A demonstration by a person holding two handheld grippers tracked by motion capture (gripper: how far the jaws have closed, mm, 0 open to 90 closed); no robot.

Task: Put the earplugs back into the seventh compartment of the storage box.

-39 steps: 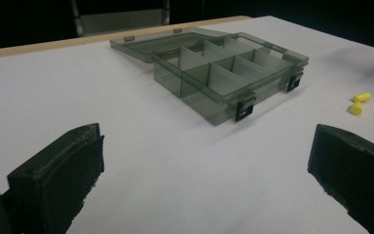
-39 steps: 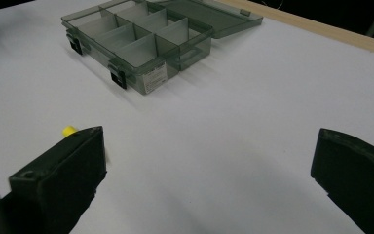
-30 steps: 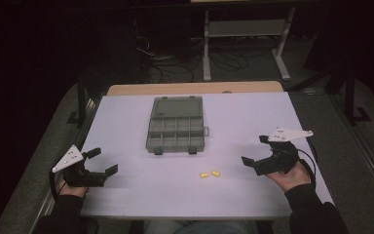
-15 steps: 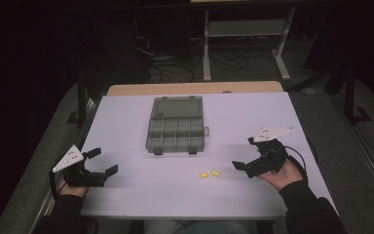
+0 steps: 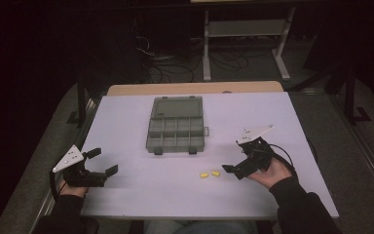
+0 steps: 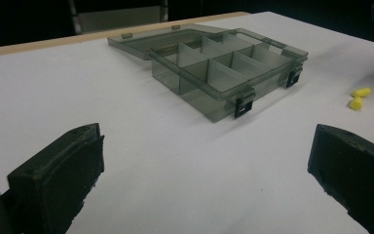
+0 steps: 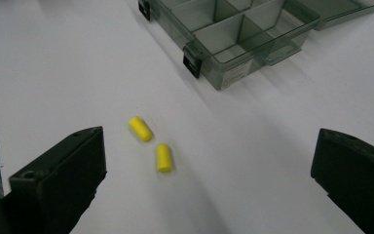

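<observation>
A grey see-through compartment box (image 5: 175, 129) lies open at the middle of the white table (image 5: 141, 195), its lid flat behind it. Two yellow foam earplugs (image 5: 209, 174) lie side by side in front of the box. My right gripper (image 5: 237, 159) hovers just right of them, open, with nothing between its jaws. In the right gripper view the earplugs (image 7: 151, 144) lie ahead between the jaws, left of centre, and the box (image 7: 233, 29) is beyond. My left gripper (image 5: 103, 161) rests open near the table's left front. The left gripper view faces the box (image 6: 224, 63), with the earplugs (image 6: 358, 97) at far right.
A wooden strip (image 5: 195, 88) runs along the table's far edge. Behind it are a dark floor with cables (image 5: 170, 68) and a metal stand (image 5: 243, 29). Bare white table surrounds the box on all sides.
My right gripper has moved left and lower, closer to the earplugs, and now points down at them. The left gripper and the box have stayed put.
</observation>
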